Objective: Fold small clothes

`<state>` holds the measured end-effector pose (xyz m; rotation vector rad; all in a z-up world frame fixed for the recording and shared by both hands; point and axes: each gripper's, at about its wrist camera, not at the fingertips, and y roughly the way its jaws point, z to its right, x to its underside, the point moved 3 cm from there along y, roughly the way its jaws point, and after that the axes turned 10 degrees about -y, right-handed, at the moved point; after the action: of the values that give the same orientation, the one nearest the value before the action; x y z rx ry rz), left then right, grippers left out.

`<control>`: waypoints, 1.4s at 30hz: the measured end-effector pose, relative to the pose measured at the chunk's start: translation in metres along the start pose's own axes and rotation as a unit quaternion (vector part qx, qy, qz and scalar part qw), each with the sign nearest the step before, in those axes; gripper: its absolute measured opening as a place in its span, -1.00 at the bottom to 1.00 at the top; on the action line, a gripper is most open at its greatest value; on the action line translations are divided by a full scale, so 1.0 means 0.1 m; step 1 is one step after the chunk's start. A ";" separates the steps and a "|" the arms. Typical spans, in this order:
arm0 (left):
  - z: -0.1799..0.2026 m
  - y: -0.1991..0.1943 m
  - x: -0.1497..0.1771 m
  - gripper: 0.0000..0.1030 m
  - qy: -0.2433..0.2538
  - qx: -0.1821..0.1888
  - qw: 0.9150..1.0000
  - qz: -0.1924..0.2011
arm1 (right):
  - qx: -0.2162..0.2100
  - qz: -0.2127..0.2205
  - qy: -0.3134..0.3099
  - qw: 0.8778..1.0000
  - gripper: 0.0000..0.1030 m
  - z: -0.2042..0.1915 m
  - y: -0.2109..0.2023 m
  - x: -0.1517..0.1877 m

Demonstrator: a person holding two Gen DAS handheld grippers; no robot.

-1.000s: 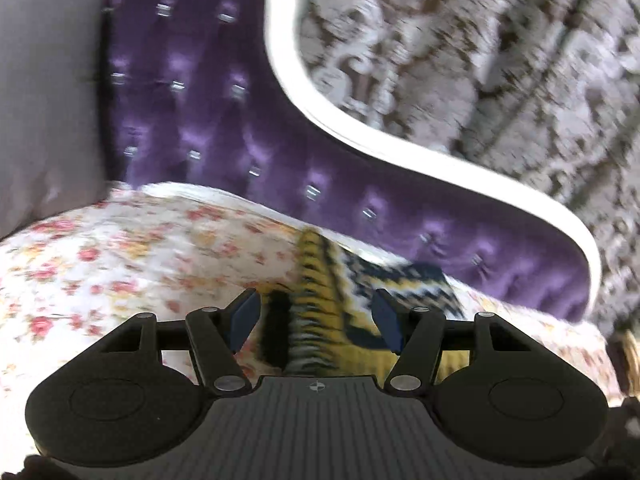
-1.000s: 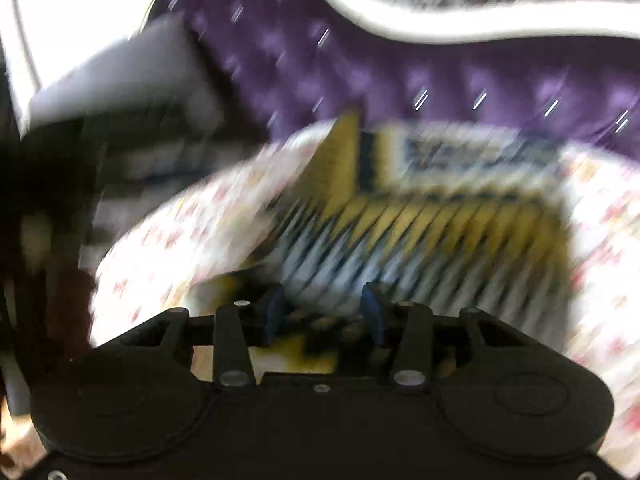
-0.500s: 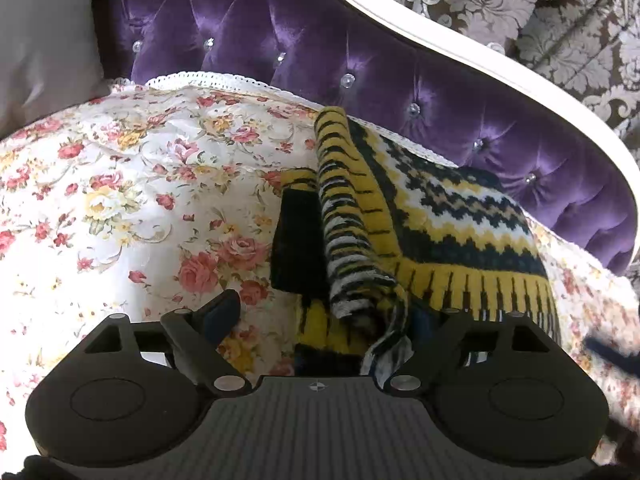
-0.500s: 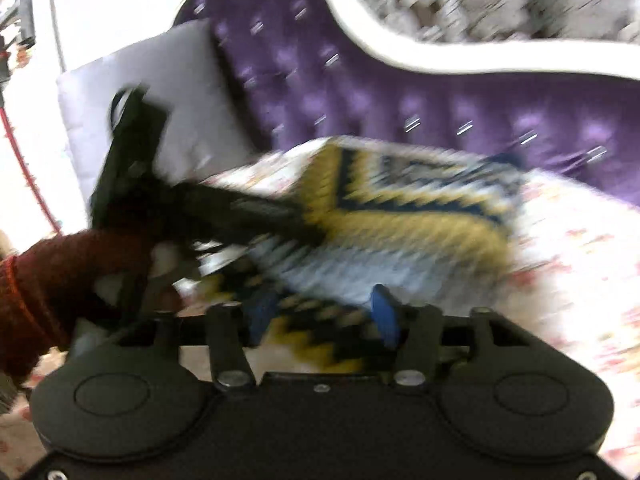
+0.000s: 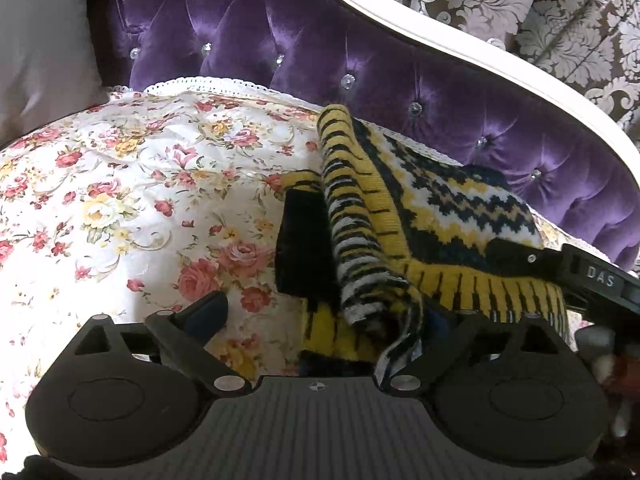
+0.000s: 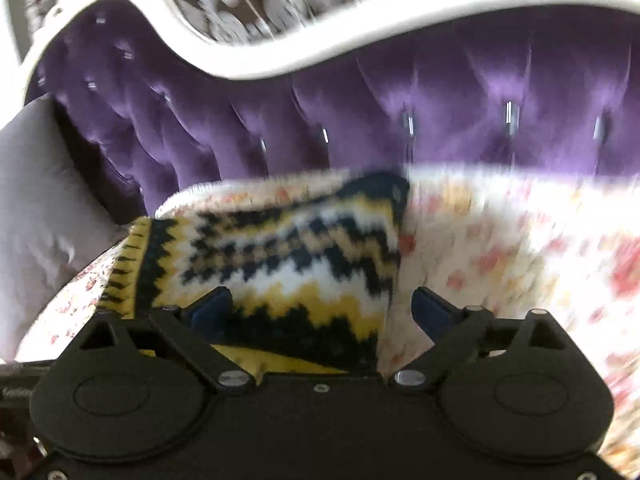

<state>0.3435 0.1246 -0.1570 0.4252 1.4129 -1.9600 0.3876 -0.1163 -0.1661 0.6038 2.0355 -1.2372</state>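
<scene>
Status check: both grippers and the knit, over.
Left gripper open, knit fold draped over its right finger. Right gripper open, empty. Yellow, black and white patterned knit sweater part-folded on floral bedspread. Nothing blocking.

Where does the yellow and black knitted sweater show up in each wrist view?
Left wrist: the sweater lies right of centre on the floral sheet, one fold draped toward the left gripper.
Right wrist: centre-left, between the open fingers of the right gripper.
Shared landmark: the purple tufted headboard behind it.
</scene>
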 end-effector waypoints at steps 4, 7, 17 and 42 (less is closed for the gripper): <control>0.00 0.01 0.01 0.96 -0.005 0.004 1.000 0.002 | -0.018 0.019 -0.007 1.000 1.00 0.04 -0.02 0.09; -0.01 0.02 0.02 0.98 -0.008 0.011 1.000 0.005 | -0.027 0.024 -0.003 0.999 1.00 0.06 -0.04 0.10; -0.03 0.02 0.01 0.97 -0.004 0.038 0.999 -0.001 | -0.114 0.033 0.032 0.992 1.00 0.17 -0.13 0.13; 1.54 -0.37 1.43 0.33 0.040 0.202 0.968 -0.144 | -0.024 -0.040 0.028 0.999 -0.02 0.86 -1.84 0.67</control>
<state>0.2337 -0.0586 -0.1633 0.5076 1.1672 -2.5078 0.2436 -0.2720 -0.1364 0.5459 2.1487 -1.2261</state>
